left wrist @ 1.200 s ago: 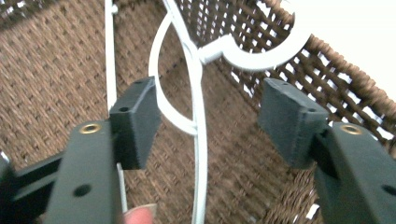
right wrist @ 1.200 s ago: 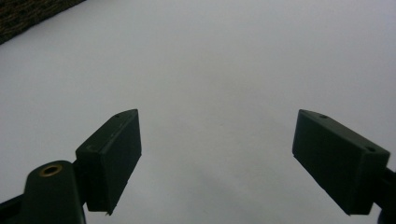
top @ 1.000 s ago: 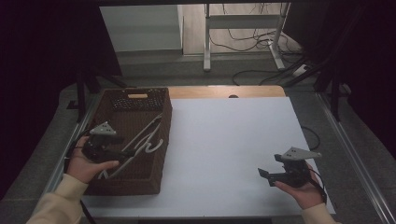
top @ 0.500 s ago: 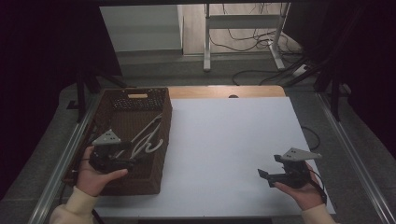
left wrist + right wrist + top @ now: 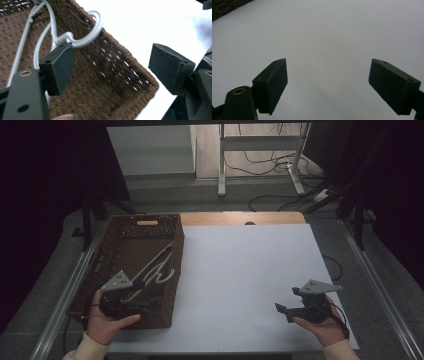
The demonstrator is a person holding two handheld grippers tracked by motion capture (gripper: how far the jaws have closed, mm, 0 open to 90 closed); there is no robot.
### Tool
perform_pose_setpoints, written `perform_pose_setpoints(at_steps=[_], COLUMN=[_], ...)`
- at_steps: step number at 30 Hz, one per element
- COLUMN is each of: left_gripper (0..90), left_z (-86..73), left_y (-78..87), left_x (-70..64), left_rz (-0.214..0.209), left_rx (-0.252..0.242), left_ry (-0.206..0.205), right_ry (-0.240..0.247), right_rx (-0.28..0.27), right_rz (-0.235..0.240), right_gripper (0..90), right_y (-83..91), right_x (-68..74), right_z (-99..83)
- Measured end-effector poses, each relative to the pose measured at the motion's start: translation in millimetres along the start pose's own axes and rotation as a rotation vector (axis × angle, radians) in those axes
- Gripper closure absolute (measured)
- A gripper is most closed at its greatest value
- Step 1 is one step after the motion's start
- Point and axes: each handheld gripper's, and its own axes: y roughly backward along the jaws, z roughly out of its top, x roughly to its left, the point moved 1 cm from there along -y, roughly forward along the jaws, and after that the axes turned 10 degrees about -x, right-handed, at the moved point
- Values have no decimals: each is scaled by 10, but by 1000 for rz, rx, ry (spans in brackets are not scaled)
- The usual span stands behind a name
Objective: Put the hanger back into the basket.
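Observation:
A brown woven basket [image 5: 131, 251] sits at the left of the white table [image 5: 240, 270]. White wire hangers [image 5: 156, 268] lie inside it. In the left gripper view the basket's wall [image 5: 117, 82] runs between the jaws, and one hanger's hook [image 5: 93, 28] curls over the rim. My left gripper [image 5: 149, 307] hovers over the basket's near end, pointing right; its jaws [image 5: 112, 62] are wide apart and hold nothing. My right gripper [image 5: 286, 304] is held low over the bare white surface at the near right. It is open [image 5: 328, 82] and empty, aimed left.
Metal rails [image 5: 75, 285] run along both sides of the table. A wooden strip [image 5: 240, 218] edges its far side. Behind it are a stand's legs [image 5: 221, 165] and cables [image 5: 270, 167] on the floor. Dark areas flank the scene.
My left hand has drawn back toward the near end of the basket and turned its gripper to the right. The right gripper has stayed in place.

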Motion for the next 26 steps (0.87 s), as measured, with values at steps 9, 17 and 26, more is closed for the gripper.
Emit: perform_pose_setpoints(at_steps=[9,17,26], left_gripper=[195,194,189], left_z=[-139,-141,-143], left_y=[14,10,6], left_x=[-20,-10,1], left_rz=[28,26,25], left_rx=[8,-4,-4], left_ry=[0,1,3], right_ry=[16,19,15], right_rx=[11,2,-13], right_rz=[12,13,7], right_gripper=[157,157,151], right_y=[-23,-8,9], right_x=[30,30,3], right_z=[-7,-3,4])
